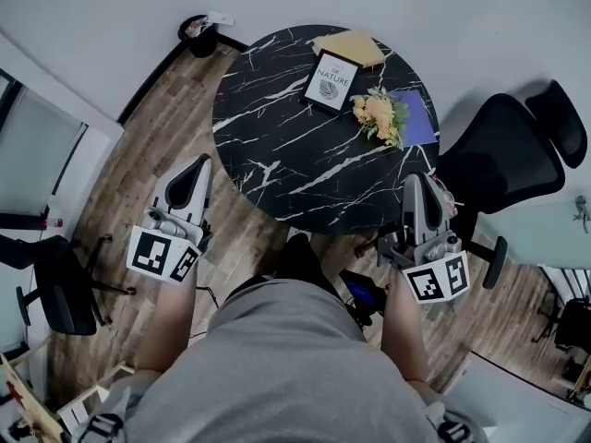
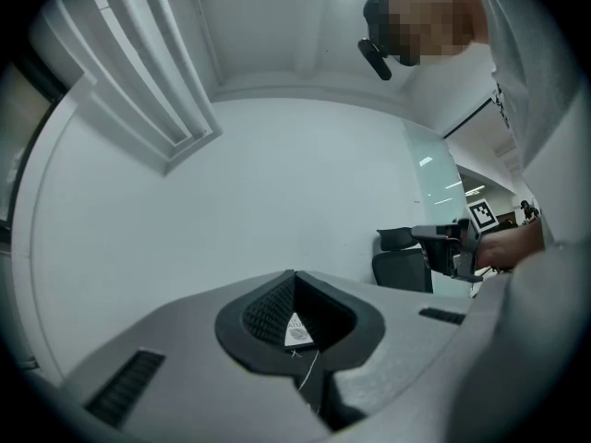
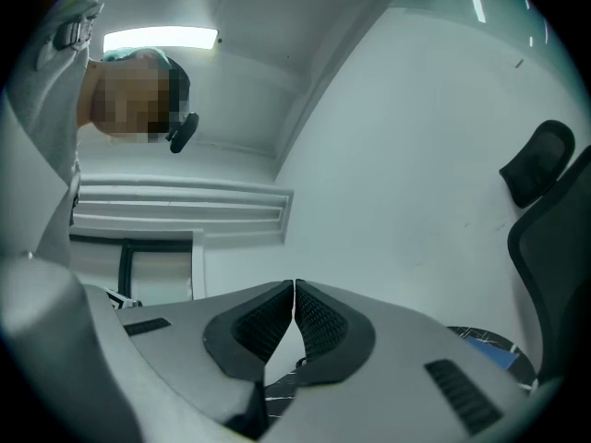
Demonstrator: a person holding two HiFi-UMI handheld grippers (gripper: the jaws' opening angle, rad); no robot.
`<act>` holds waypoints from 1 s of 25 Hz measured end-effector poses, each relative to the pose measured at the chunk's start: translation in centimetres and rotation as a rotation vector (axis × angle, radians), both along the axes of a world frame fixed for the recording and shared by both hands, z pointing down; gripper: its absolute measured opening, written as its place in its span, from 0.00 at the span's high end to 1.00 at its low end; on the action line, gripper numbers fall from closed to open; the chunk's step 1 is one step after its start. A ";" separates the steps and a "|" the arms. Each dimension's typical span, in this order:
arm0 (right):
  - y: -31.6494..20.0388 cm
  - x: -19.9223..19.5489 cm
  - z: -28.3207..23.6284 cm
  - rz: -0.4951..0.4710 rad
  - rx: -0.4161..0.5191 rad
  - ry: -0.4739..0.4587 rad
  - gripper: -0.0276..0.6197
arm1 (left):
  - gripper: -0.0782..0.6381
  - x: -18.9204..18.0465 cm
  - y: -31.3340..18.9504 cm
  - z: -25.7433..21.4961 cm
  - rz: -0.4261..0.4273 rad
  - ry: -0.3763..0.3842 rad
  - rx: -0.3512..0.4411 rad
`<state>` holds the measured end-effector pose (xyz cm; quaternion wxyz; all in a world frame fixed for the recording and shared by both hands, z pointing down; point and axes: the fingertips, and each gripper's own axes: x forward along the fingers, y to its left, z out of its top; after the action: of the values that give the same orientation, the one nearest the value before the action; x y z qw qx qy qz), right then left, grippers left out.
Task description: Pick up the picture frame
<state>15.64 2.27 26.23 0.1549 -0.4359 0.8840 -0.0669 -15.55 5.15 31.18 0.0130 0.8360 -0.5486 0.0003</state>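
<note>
Progress: not started; the picture frame (image 1: 330, 81) is untouched, so you have the reach, grip and lift all left, by my reading.
Left gripper (image 1: 199, 164): nearest you, off the table's near-left edge; jaws together at the tips, nothing clamped.
Right gripper (image 1: 413, 179): near you, at the table's near-right edge; jaws together, empty.
Table (image 1: 295, 164): round, black marble, between you and the target.
Frame place: far side of the table, well apart from both your grippers; lying flat or propped, cannot tell.
Neighbours: flowers (image 1: 379, 113) just right of the frame, nearer you.
</note>
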 end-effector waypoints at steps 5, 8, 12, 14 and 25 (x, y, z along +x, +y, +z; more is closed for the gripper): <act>-3.5 1.3 0.0 -0.019 -0.011 -0.050 0.91 | 0.88 1.1 -3.0 -0.4 -0.014 -0.015 0.005; -5.4 1.7 -0.7 -0.044 0.000 -0.067 0.91 | 0.88 1.7 -4.7 -0.6 -0.026 -0.022 0.007; -8.0 1.8 -1.3 -0.066 0.028 -0.023 0.91 | 0.88 2.5 -7.0 -0.6 -0.037 -0.021 0.013; -9.3 1.7 -1.0 -0.083 0.021 -0.019 0.91 | 0.88 2.7 -8.1 -0.5 -0.041 -0.017 0.016; -14.4 1.5 0.4 -0.123 -0.026 -0.028 0.91 | 0.88 2.7 -11.9 -0.2 -0.076 -0.009 0.006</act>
<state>17.15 -12.10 26.64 0.1572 -0.3818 0.9060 -0.0937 -12.85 -6.76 31.00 0.0078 0.8147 -0.5799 0.0020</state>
